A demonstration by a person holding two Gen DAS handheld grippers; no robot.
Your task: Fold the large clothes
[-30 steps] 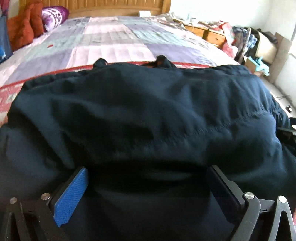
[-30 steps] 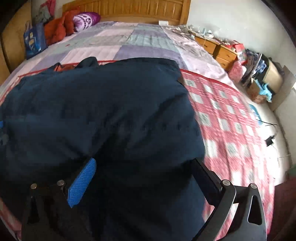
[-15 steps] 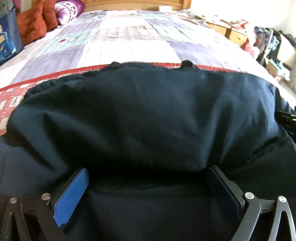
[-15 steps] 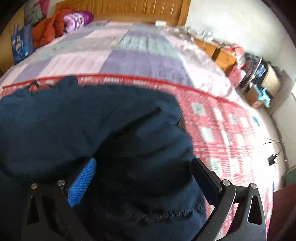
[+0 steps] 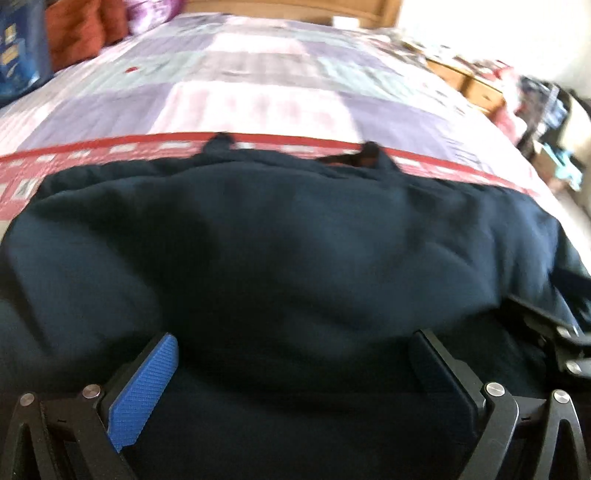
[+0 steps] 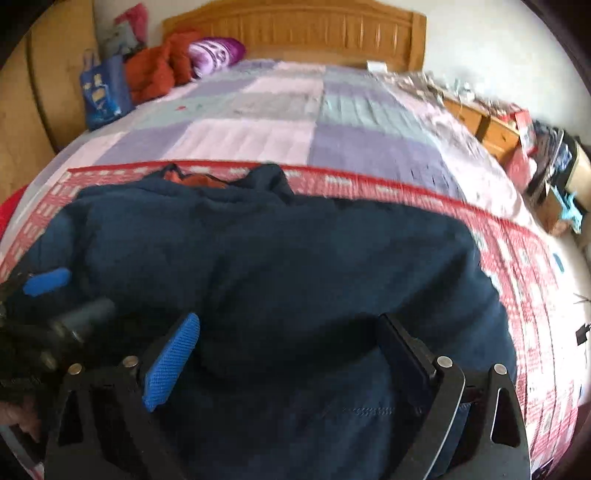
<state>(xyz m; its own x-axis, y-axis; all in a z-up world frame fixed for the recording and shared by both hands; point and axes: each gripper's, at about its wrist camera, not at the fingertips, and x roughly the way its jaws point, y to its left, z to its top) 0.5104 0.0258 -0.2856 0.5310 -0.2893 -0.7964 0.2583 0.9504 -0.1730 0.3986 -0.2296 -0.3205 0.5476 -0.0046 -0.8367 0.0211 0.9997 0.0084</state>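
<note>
A large dark navy garment [image 5: 295, 258] lies spread on the bed and fills the lower half of both views. An orange lining [image 6: 195, 181] shows at its far edge. My left gripper [image 5: 295, 354] is open, its blue pad [image 5: 144, 387] and black finger wide apart, with the cloth bulging between and over them. My right gripper [image 6: 291, 332] is open in the same way, low over the garment's right part [image 6: 314, 258]. Each gripper shows in the other's view: the left gripper [image 6: 48, 280] at the left, the right gripper [image 5: 554, 343] at the right edge.
Under the garment lie a red checked blanket [image 6: 524, 258] and a purple patchwork quilt [image 6: 280, 110]. By the wooden headboard [image 6: 295, 33] are orange cushions [image 6: 155, 70], a purple pillow [image 6: 218, 55] and a blue bag [image 6: 103, 92]. Wooden nightstands [image 6: 491, 125] and clutter stand to the right.
Both views have shifted and blurred with motion. The garment now lies flatter than one second ago. Each gripper has come into the other's view. The fingers stay equally wide apart.
</note>
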